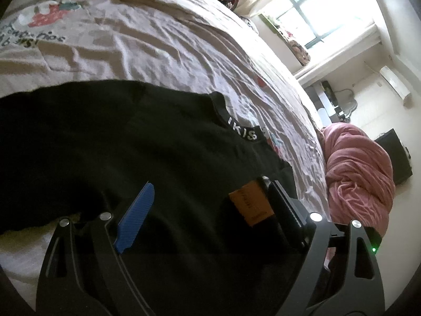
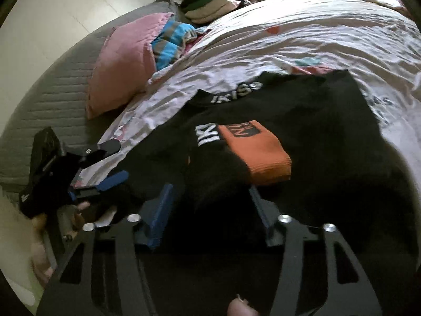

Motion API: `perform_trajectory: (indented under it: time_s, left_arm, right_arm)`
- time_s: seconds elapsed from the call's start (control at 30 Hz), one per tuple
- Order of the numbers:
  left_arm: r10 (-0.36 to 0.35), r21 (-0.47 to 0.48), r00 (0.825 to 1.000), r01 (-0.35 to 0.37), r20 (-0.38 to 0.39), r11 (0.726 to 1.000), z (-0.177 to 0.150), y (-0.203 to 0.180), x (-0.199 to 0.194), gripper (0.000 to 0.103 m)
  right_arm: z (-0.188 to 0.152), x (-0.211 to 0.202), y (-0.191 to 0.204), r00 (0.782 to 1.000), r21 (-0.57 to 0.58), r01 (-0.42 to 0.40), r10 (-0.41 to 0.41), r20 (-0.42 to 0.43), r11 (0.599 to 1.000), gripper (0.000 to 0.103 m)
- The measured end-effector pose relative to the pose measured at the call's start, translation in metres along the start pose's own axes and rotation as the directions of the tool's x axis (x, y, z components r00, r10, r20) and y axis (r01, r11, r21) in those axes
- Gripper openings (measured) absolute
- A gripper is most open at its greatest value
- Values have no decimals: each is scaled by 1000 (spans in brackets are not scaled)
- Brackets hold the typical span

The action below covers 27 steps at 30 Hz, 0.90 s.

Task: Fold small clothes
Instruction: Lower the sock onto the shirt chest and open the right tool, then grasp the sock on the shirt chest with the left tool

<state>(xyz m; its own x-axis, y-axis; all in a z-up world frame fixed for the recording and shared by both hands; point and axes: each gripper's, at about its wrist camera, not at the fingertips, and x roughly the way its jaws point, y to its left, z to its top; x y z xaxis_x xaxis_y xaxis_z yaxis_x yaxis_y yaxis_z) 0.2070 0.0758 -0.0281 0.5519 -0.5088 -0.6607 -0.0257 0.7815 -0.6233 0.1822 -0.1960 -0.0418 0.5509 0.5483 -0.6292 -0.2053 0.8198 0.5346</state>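
Observation:
A black garment (image 1: 110,142) with white "IKISS" lettering on its neckband and an orange cuff patch (image 1: 251,202) lies on the bed. In the right wrist view the same garment (image 2: 315,121) lies with a folded sleeve and orange cuff (image 2: 260,155) on top. My left gripper (image 1: 208,197) is open, its fingers spread over the black cloth; it also shows in the right wrist view (image 2: 110,163) at the garment's left edge. My right gripper (image 2: 210,197) is open, its blue fingers (image 2: 160,216) either side of the dark sleeve fold.
The bed sheet (image 1: 158,42) is pale with cartoon prints. A pink blanket heap (image 1: 360,176) lies off the bed edge. A pink pillow (image 2: 121,65), a blue striped cloth (image 2: 171,42) and a stack of folded clothes (image 2: 210,5) sit at the bed's far side.

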Motion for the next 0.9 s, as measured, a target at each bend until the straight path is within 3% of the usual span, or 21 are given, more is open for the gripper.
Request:
perform_trajectory:
  time_s: [0.07, 0.2, 0.33, 0.47, 0.67, 0.83, 0.9]
  left_arm:
    - [3, -11, 1000, -3, 16, 1000, 1, 3, -6, 81]
    - [8, -48, 999, -7, 31, 999, 5, 15, -14, 81]
    - [6, -70, 1000, -6, 2, 998, 0, 23, -15, 81]
    - [-10, -73, 998, 6, -58, 997, -17, 24, -10, 81]
    - [80, 28, 992, -78, -102, 997, -50, 7, -1, 79]
    - [148, 35, 983, -145, -108, 989, -65, 9, 10, 64]
    - [157, 42, 983, -154, -93, 987, -65, 7, 13, 47]
  right_arm:
    - [4, 0, 15, 999, -35, -37, 38, 26, 999, 37]
    - [10, 3, 54, 994, -181, -102, 107, 17, 978, 37]
    - [6, -2, 71, 989, -227, -144, 146, -9, 963, 38]
    - [5, -8, 59, 995, -195, -99, 102, 8, 976, 46]
    - [3, -30, 25, 998, -143, -18, 27, 61, 989, 52]
    - [4, -47, 1, 995, -101, 10, 0, 103, 995, 55]
    - [6, -52, -8, 993, -82, 18, -8, 117, 996, 55]
